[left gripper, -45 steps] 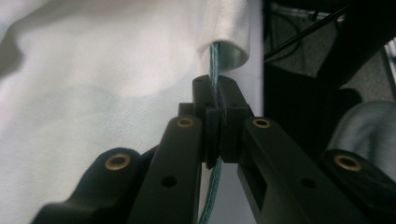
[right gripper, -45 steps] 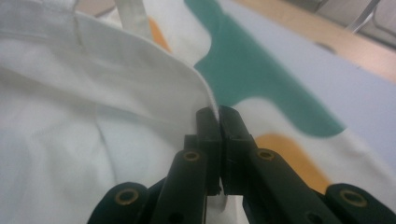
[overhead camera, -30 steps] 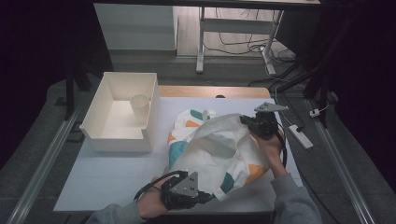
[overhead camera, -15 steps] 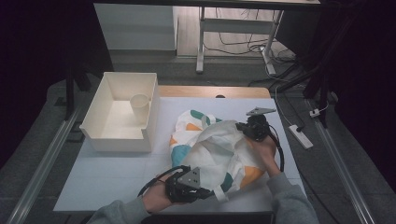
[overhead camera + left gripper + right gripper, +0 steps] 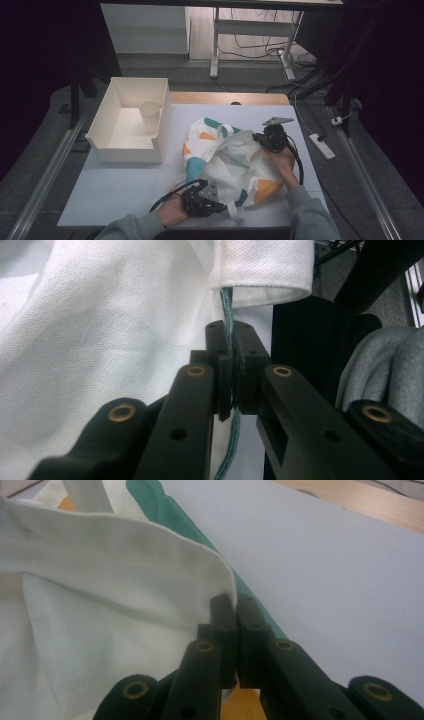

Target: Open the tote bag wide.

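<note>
A white cloth bag (image 5: 227, 160) with green and orange patches lies crumpled on the white table (image 5: 125, 185), inside out at the front. My left gripper (image 5: 217, 205) at the near edge is shut on the bag's hem (image 5: 260, 270), with a green-threaded edge pinched between the jaws (image 5: 231, 365). My right gripper (image 5: 260, 137) at the bag's right side is shut on its white rim (image 5: 200, 560); a green panel (image 5: 170, 510) runs beside the jaws (image 5: 235, 612).
A white open box (image 5: 131, 120) stands at the table's left with a pale cup (image 5: 149, 114) inside. A wooden strip (image 5: 227, 98) edges the table's far side. A power strip (image 5: 321, 146) lies on the floor at the right.
The right gripper has moved left and down, toward the bag's middle, drawing the cloth with it. The left gripper has shifted slightly right along the near edge.
</note>
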A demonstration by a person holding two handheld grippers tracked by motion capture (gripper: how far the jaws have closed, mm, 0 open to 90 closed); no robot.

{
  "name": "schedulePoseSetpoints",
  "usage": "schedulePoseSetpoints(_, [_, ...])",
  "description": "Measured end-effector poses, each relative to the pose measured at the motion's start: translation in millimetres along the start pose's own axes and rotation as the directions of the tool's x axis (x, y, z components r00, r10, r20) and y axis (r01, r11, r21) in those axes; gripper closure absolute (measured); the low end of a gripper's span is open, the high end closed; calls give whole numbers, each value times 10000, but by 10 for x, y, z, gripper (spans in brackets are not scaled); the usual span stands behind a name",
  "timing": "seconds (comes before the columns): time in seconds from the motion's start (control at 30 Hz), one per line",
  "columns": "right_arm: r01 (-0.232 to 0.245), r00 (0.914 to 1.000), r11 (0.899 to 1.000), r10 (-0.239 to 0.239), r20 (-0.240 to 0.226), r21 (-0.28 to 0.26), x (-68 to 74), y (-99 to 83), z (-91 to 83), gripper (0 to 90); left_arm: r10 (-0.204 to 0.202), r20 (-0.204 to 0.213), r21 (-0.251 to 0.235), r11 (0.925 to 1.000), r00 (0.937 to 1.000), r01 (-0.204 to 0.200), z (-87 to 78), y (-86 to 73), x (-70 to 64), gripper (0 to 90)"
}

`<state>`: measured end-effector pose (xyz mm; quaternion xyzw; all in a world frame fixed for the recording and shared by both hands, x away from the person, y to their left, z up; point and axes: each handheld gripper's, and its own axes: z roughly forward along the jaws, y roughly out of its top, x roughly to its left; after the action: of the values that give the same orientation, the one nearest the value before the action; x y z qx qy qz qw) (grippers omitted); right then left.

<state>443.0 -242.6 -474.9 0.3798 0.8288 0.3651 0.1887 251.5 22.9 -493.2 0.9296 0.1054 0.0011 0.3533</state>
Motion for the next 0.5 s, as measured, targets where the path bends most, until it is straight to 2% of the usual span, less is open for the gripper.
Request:
schedulePoseSetpoints(0.13, [-14, 10000, 10000, 13, -34, -65, 5, 2, -13, 884, 3, -57, 15, 10000, 10000, -3, 2, -8, -11, 845])
schedulePoseSetpoints(0.23, [9, 10000, 10000, -9, -72, -89, 7, 4, -20, 883, 36, -152, -83, 10000, 9999, -37, -18, 0, -32, 785])
schedulePoseSetpoints(0.33, [-5, 9999, 10000, 3, -135, -97, 7, 2, -20, 882, -2, -224, -449, 9990, 9997, -8, -94, 34, -71, 708])
schedulePoseSetpoints(0.47, [71, 9998, 9999, -72, -178, -77, 20, 4, -12, 882, 177, -538, -784, 9967, 9984, -219, -232, 102, -93, 585])
schedulePoseSetpoints(0.5, [80, 9998, 9999, -81, -167, -73, 23, 5, -11, 881, 94, -638, -1014, 9947, 9979, -159, -287, 121, -78, 566])
